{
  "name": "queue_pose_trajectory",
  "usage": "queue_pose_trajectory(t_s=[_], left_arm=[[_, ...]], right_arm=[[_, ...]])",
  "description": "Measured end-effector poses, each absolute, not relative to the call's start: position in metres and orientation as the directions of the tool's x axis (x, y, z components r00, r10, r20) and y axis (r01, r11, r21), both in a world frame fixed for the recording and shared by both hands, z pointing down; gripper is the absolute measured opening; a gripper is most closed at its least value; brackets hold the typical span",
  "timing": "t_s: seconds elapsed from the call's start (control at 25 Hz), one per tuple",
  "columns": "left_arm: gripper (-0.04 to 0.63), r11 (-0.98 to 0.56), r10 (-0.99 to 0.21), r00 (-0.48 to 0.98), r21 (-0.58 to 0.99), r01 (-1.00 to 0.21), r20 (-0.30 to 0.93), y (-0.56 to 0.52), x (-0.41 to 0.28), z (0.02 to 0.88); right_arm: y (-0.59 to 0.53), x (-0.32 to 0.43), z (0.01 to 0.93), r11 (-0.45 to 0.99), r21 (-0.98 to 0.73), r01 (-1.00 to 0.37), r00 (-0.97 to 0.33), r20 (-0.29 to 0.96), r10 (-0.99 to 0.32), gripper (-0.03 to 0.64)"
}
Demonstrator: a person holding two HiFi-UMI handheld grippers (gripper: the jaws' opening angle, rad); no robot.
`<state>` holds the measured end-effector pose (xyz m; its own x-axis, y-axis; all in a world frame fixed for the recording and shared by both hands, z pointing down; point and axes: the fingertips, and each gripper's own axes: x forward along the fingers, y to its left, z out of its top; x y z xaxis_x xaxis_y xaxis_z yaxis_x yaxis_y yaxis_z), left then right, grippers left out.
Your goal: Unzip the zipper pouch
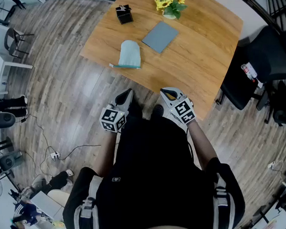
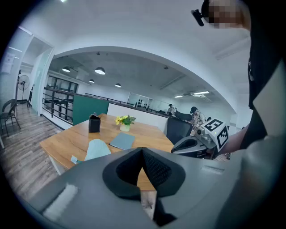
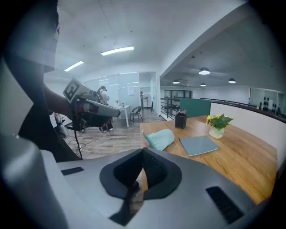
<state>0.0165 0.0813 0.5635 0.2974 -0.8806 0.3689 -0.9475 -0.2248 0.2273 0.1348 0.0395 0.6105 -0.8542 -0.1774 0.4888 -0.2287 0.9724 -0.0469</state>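
Observation:
A pale mint zipper pouch [image 1: 129, 53] lies flat near the wooden table's [image 1: 199, 62] front left edge; it also shows in the left gripper view as the pouch [image 2: 97, 149] and in the right gripper view as the pouch [image 3: 161, 138]. My left gripper [image 1: 127, 93] and right gripper [image 1: 167, 93] hang close to my body, short of the table's near edge and well apart from the pouch. Both are shut with nothing between the jaws. The right gripper [image 2: 201, 143] appears in the left gripper view, the left gripper [image 3: 96, 107] in the right gripper view.
On the table lie a grey-blue notebook [image 1: 160, 36], a black pen holder [image 1: 124, 13] and a small pot of yellow flowers [image 1: 171, 6]. A black office chair [image 1: 257, 70] stands at the table's right. Cables [image 1: 58, 152] run over the wood floor at left.

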Motion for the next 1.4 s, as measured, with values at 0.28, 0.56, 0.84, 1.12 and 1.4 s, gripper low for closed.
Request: queue_pose_trajectory(t_s=[0.28,0.56,0.84,1.12,1.4], left_arm=[[-0.006,-0.233,-0.885,0.300,0.217,-0.948,0.356,0.074,0.017,0.556],[-0.006,-0.225,-0.890,0.291,0.217,-0.950,0.352,0.071,0.017,0.554],[-0.005,-0.201,-0.897,0.270,0.222,-0.954,0.349,0.069,0.019,0.558],[0.025,-0.194,-0.899,0.262,0.219,-0.956,0.352,0.069,0.021,0.558],[0.058,-0.190,-0.897,0.260,0.219,-0.957,0.357,0.071,0.020,0.558]], right_arm=[[0.035,0.139,0.607,0.967,-0.049,-0.249,-0.848,0.493,-0.193,0.003],[0.032,0.137,0.608,0.962,-0.062,-0.266,-0.849,0.487,-0.203,0.003],[0.031,0.138,0.610,0.966,-0.067,-0.250,-0.855,0.483,-0.188,0.005],[0.032,0.140,0.610,0.970,-0.064,-0.233,-0.855,0.489,-0.173,0.028],[0.034,0.135,0.612,0.974,-0.077,-0.215,-0.864,0.481,-0.153,0.081]])
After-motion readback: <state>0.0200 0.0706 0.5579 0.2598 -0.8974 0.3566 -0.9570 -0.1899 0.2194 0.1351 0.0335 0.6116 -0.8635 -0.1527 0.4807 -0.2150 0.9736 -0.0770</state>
